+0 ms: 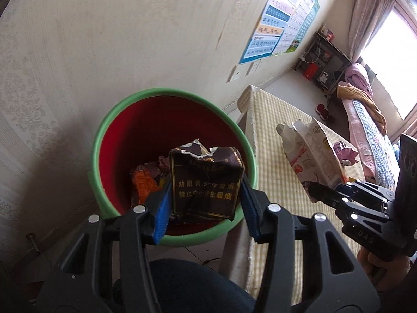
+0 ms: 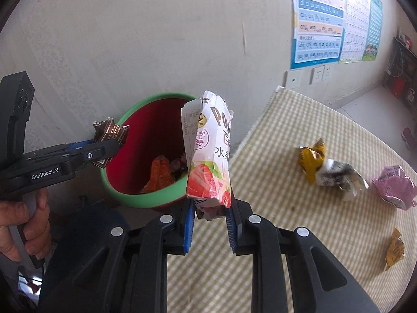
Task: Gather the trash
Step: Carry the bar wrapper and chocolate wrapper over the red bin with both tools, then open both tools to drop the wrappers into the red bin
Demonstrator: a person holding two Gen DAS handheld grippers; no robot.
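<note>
My left gripper (image 1: 204,204) is shut on a dark brown torn cigarette pack (image 1: 206,182) with gold lettering, held right above the open red bin with a green rim (image 1: 109,120). Several wrappers, one of them orange (image 1: 143,185), lie at the bin's bottom. My right gripper (image 2: 209,217) is shut on the lower end of a white and pink strawberry snack pouch (image 2: 208,151), which stands upright over the table's edge beside the bin (image 2: 153,99). In the right wrist view the left gripper (image 2: 109,151) with the brown pack (image 2: 110,131) hangs at the bin's left rim.
The table with a yellow checked cloth (image 2: 286,221) carries a yellow and silver wrapper (image 2: 328,172), a pink wrapper (image 2: 396,185) and a small orange one (image 2: 394,247). A wall stands close behind the bin. A bed (image 1: 365,120) and a shelf (image 1: 323,62) are at the far right.
</note>
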